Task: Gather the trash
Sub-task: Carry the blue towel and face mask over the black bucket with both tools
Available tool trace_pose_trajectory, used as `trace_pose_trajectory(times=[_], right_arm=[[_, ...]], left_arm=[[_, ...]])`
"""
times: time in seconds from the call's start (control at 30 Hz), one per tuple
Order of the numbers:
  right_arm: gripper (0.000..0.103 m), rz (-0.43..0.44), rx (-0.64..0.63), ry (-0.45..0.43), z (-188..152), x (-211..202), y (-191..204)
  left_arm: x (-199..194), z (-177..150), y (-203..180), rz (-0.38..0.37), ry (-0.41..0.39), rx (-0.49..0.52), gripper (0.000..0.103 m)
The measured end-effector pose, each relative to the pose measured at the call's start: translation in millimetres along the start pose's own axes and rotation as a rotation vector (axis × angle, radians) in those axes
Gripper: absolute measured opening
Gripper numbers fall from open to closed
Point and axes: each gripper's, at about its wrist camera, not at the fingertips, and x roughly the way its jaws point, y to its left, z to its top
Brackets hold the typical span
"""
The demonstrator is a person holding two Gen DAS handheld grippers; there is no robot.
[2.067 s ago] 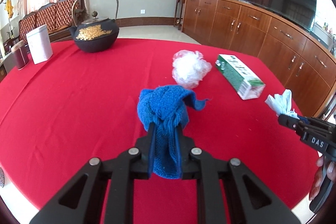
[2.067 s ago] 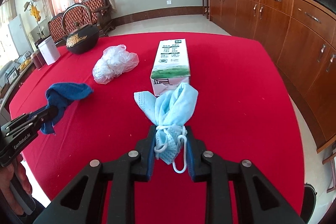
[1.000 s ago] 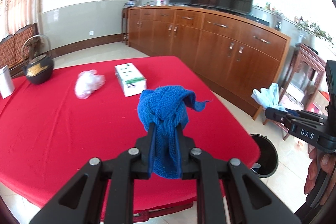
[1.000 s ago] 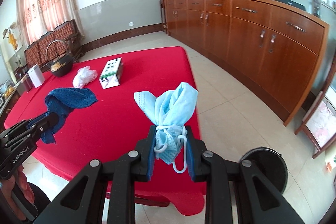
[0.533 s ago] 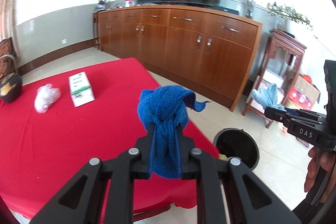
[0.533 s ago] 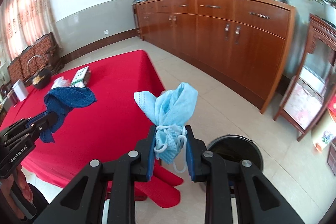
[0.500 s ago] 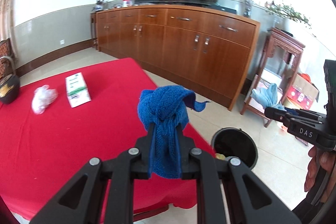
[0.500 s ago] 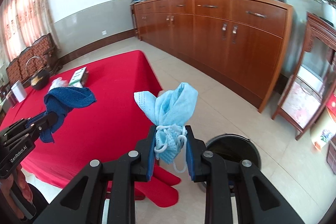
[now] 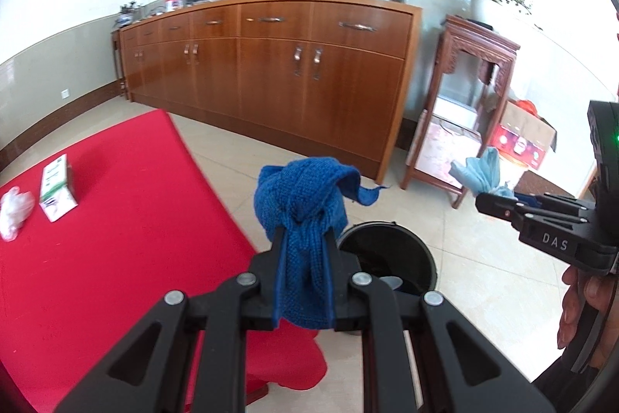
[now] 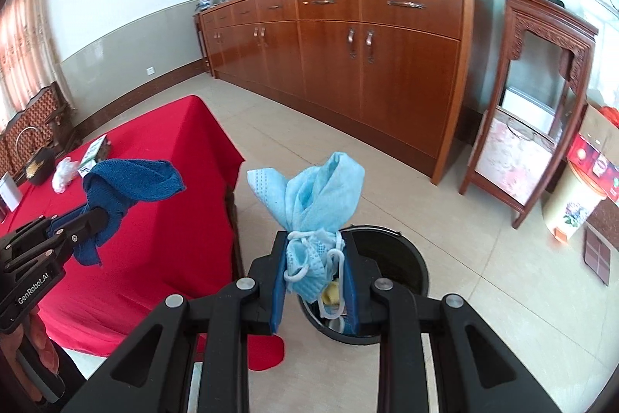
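Both claws have swung off the counter (image 9: 116, 227) toward the bin (image 10: 390, 258), now just below and ahead of the right claw (image 10: 315, 258) clamped on the mask (image 10: 309, 196); the left claw (image 9: 305, 250) grips the cloth (image 9: 301, 196), probably slightly farther.

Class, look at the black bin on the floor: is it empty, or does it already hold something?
Not empty. The black bin has no lid, and the right wrist view shows a yellowish scrap and pale bits inside. How full it is cannot be told.
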Motion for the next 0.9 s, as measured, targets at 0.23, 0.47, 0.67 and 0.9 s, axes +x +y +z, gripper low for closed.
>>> trace_pose_trajectory(times=[0.23, 0.47, 0.67, 0.9], right_arm=[[0.027, -0.027, 0.024, 0.025, -12.7, 5.4, -34.8], [0.027, -0.045, 0.028, 0.065, -23.5, 20.1, -59.5], [0.027, -0.034, -0.006, 0.11, -36.3, 41.7, -73.5], [0.027, -0.016, -0.022, 0.172, -53.1, 80.3, -91.3]], left_arm=[[23.8, -2.4, -27.4, -0.057, 0.038, 0.039, 0.018], [46.9, -8.7, -47.7, -0.097, 0.079, 0.063, 0.018], [73.6, -12.6, -64.3, -0.125, 0.121, 0.098, 0.018], [111.8, -25.9, -67.7, -0.166, 0.189, 0.066, 0.018]])
